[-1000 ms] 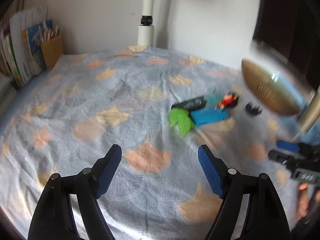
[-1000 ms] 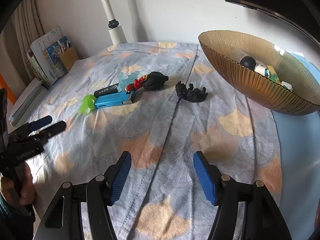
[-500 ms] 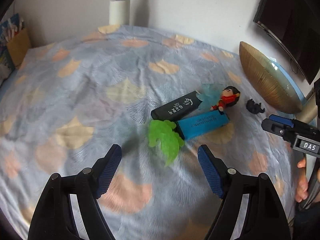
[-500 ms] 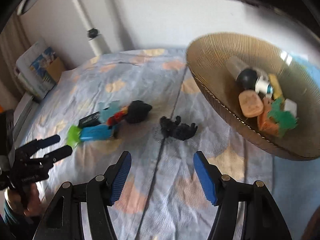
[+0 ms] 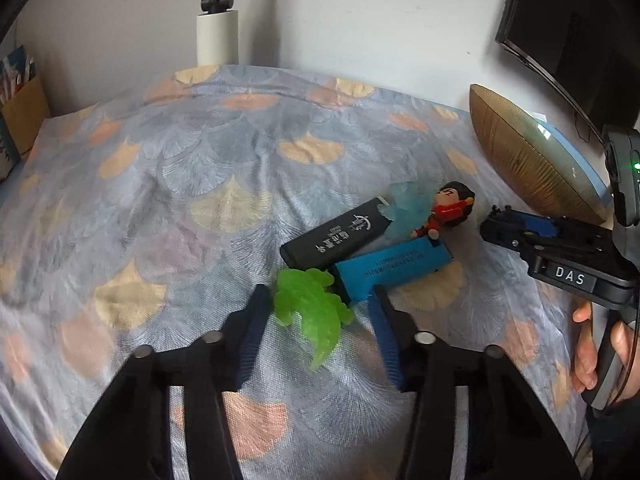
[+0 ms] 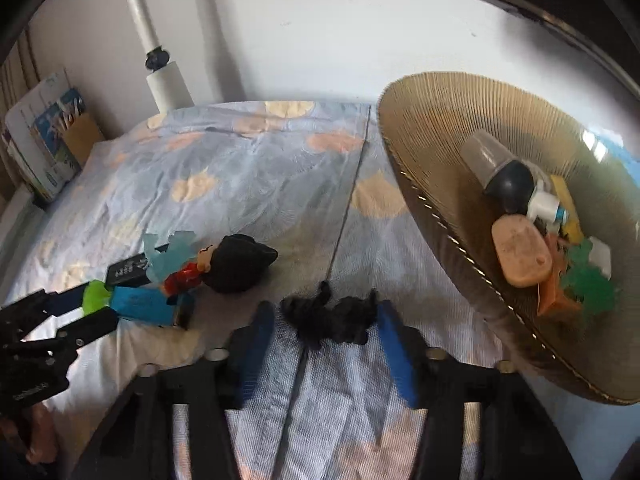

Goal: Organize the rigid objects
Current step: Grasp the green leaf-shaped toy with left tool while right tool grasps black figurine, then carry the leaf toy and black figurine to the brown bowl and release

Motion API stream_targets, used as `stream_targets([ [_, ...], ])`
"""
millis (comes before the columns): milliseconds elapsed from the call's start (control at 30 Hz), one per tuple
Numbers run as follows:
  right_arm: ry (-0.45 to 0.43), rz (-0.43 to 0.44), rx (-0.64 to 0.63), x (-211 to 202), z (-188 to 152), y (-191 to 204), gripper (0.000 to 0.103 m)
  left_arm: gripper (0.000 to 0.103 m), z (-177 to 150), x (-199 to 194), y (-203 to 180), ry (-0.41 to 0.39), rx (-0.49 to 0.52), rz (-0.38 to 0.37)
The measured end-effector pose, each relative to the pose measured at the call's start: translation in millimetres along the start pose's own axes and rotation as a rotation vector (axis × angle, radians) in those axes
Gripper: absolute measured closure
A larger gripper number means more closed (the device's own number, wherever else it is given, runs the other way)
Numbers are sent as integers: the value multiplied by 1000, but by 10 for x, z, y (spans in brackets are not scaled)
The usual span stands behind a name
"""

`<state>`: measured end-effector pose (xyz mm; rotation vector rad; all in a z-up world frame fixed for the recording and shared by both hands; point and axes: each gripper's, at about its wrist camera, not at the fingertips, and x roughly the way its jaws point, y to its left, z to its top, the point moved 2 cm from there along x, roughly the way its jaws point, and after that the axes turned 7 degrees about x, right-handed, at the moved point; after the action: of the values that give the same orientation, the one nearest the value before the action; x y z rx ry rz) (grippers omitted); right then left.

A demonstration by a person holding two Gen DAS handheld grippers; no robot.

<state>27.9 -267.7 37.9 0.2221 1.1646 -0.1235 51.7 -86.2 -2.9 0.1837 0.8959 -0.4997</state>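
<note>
Green plastic lizard (image 5: 316, 312) is bracketed by spread left gripper (image 5: 318, 300); light, slick, best pinched mid-body; black figure (image 6: 332, 318) is straddled by parted right gripper (image 6: 326, 314).

black toy (image 6: 329, 316) between my right fingers too blurred to identify, bowl (image 5: 520, 156) cut short behind my right gripper (image 5: 516, 226), monitor (image 5: 576, 28) clipped at frame edge
</note>
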Motion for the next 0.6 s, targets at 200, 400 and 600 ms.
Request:
stream_targets([
  [200, -13, 36, 9, -147, -76, 24, 57, 69, -102, -186, 29, -31, -24, -8],
  [400, -8, 152, -123, -585, -432, 333, 57, 69, -376, -468, -49, -45, -39, -10],
  [600, 44, 144, -243, -594, -852, 633, 57, 69, -599, -535, -104, -30, -41, 10],
])
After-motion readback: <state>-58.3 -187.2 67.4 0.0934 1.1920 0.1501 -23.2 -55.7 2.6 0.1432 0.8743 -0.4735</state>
